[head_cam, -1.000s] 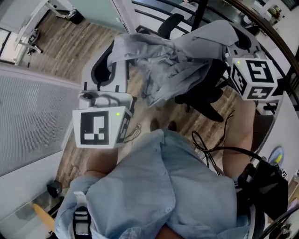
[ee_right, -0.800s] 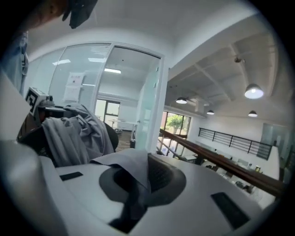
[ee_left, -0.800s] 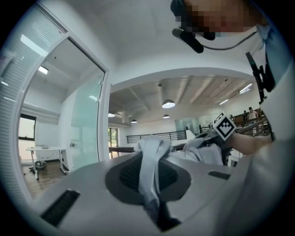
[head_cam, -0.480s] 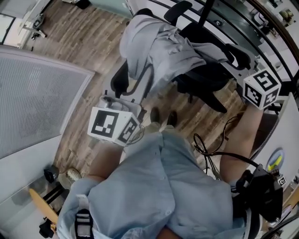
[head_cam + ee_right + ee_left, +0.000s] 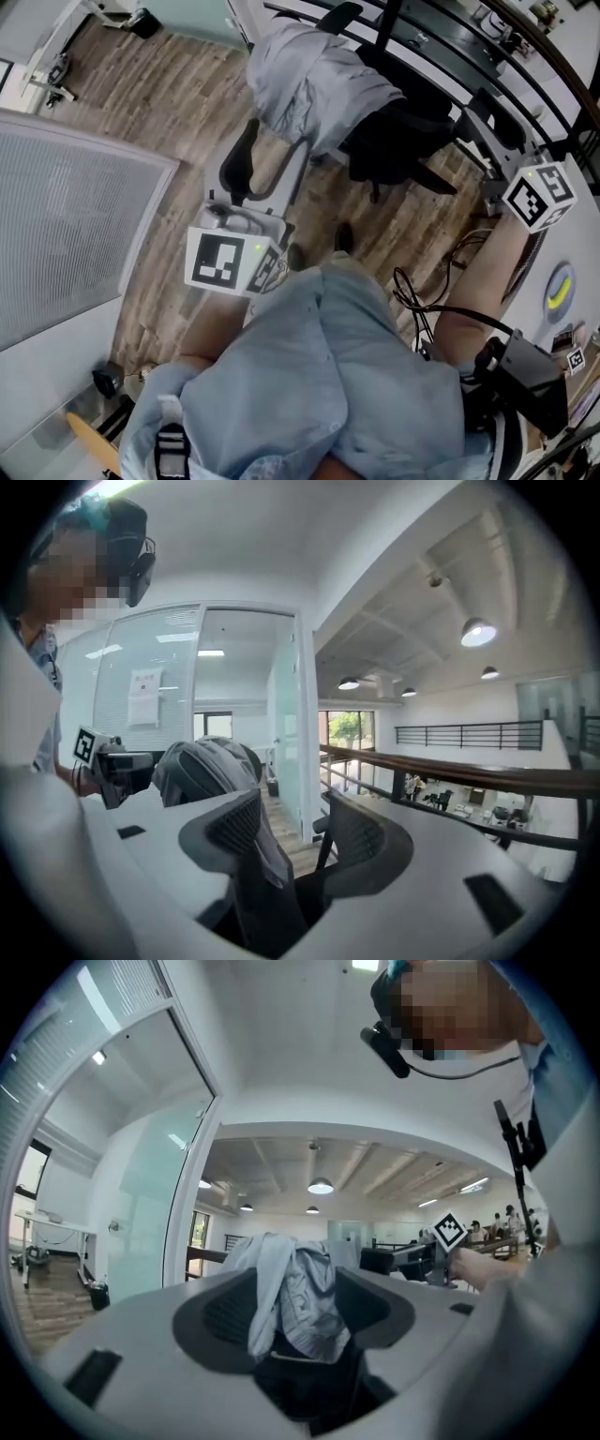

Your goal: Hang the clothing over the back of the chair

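A light grey garment (image 5: pixel 309 80) lies draped over the back of a black office chair (image 5: pixel 403 141), with a fold hanging down the near side. My left gripper (image 5: pixel 272 155) sits just short of the garment's lower edge. Its jaws are opening and nothing is between them. In the left gripper view the garment (image 5: pixel 286 1297) and the dark chair back (image 5: pixel 309 1387) show beyond the spread jaws (image 5: pixel 298 1314). My right gripper (image 5: pixel 489 117) stands open and empty to the right of the chair. Beyond its jaws (image 5: pixel 295 841) in the right gripper view hangs the garment (image 5: pixel 202 761).
Wood floor (image 5: pixel 169 103) lies under the chair. A grey screened partition (image 5: pixel 75 216) stands at the left. A dark railing (image 5: pixel 450 56) runs behind the chair, with a second chair (image 5: pixel 339 17) beside it. Black cables (image 5: pixel 422 300) trail near my right arm.
Both grippers have let go of the garment, opened, and drawn back and down towards me. The garment, bunched between them a second ago, now rests over the chair back.
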`<action>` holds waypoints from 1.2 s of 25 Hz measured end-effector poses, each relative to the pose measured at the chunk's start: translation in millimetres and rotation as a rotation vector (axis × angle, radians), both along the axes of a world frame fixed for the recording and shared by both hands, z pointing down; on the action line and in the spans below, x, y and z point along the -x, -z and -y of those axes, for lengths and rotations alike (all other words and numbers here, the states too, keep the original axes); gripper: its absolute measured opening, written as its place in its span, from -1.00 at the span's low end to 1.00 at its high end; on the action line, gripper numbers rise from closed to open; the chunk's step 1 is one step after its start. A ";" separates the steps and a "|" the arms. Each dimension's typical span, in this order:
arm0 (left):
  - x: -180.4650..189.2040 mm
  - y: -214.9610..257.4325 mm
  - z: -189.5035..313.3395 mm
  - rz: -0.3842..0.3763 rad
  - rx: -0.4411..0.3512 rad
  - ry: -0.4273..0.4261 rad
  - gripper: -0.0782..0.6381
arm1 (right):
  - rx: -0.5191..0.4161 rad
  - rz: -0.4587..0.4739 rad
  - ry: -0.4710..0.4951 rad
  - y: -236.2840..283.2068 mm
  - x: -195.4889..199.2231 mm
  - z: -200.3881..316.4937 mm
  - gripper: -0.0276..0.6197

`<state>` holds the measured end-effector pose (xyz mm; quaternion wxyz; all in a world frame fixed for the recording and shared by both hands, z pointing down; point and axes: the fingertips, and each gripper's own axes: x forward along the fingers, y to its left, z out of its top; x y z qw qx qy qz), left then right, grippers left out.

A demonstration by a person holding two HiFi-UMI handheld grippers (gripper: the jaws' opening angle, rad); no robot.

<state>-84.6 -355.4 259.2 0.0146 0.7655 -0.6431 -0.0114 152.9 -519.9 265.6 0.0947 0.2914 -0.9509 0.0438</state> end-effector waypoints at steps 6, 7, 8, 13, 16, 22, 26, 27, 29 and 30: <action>-2.0 10.6 -13.0 0.002 -0.067 -0.067 -0.08 | -0.117 0.178 -0.136 52.2 33.3 -51.7 -0.47; -0.2 12.7 -13.4 0.001 -0.074 -0.069 -0.11 | -0.127 0.212 -0.148 59.5 41.2 -60.7 -0.55; 1.9 15.8 -13.3 0.000 -0.083 -0.069 -0.18 | -0.135 0.238 -0.158 65.2 50.1 -69.3 -0.64; 13.1 32.3 -15.3 0.018 -0.147 -0.052 -0.62 | -0.260 0.227 -0.207 73.2 101.1 -114.8 -0.81; 16.2 40.4 -20.0 0.029 -0.181 -0.046 -0.70 | -0.326 0.220 -0.238 73.3 125.1 -141.4 -0.84; 18.7 61.6 -18.4 0.065 -0.242 0.002 -0.73 | -0.443 0.189 -0.290 84.6 146.3 -158.9 -0.86; 17.5 68.2 -15.2 0.068 -0.251 0.011 -0.73 | -0.437 0.189 -0.296 85.2 151.3 -161.2 -0.87; 17.3 68.6 -14.5 0.070 -0.254 0.013 -0.73 | -0.436 0.189 -0.295 83.8 153.1 -161.4 -0.87; 16.3 68.4 -13.6 0.075 -0.259 0.018 -0.73 | -0.436 0.188 -0.290 80.9 155.7 -161.8 -0.88; 14.8 68.7 -13.1 0.075 -0.262 0.020 -0.73 | -0.435 0.186 -0.286 79.8 156.1 -161.6 -0.88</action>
